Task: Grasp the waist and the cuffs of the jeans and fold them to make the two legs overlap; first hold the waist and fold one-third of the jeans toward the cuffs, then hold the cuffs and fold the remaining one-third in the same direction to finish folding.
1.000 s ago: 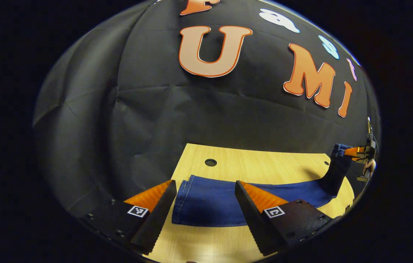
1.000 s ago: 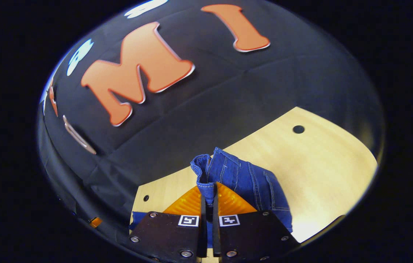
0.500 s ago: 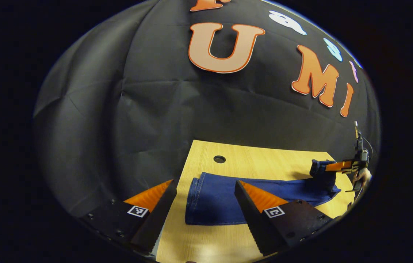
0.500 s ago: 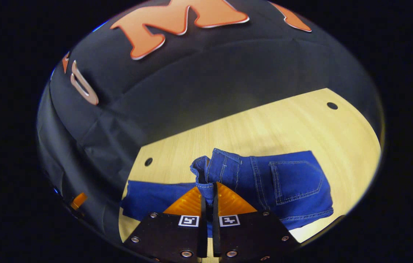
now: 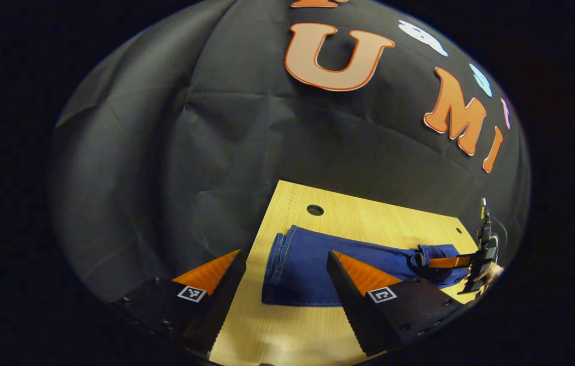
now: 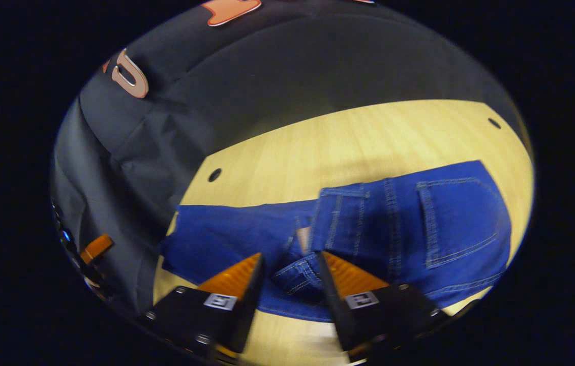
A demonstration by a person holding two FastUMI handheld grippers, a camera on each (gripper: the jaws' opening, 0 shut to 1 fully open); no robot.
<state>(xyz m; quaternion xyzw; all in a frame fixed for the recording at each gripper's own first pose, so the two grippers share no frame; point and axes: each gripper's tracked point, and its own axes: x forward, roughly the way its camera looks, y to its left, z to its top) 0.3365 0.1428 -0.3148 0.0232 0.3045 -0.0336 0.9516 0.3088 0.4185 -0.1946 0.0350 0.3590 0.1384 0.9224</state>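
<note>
Lowered since earlier frame: waist (image 6: 399, 223), now folded flat onto jeans (image 5: 312, 272) on desk (image 5: 368, 223); right claw (image 6: 287, 264) released; left claw (image 5: 283, 277) spread, empty.

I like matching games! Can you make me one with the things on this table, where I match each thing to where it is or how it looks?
Things:
1. jeans
2. back pocket
3. round hole
4. left tool

Places or states:
A. open, holding nothing, over the cuff end
B. stitched onto the folded-over waist part
C. in the bare wood of the table, beyond the cloth
D. lying flat, blue, across the table

Pairs: 1-D, 2-B, 3-C, 4-A
</note>
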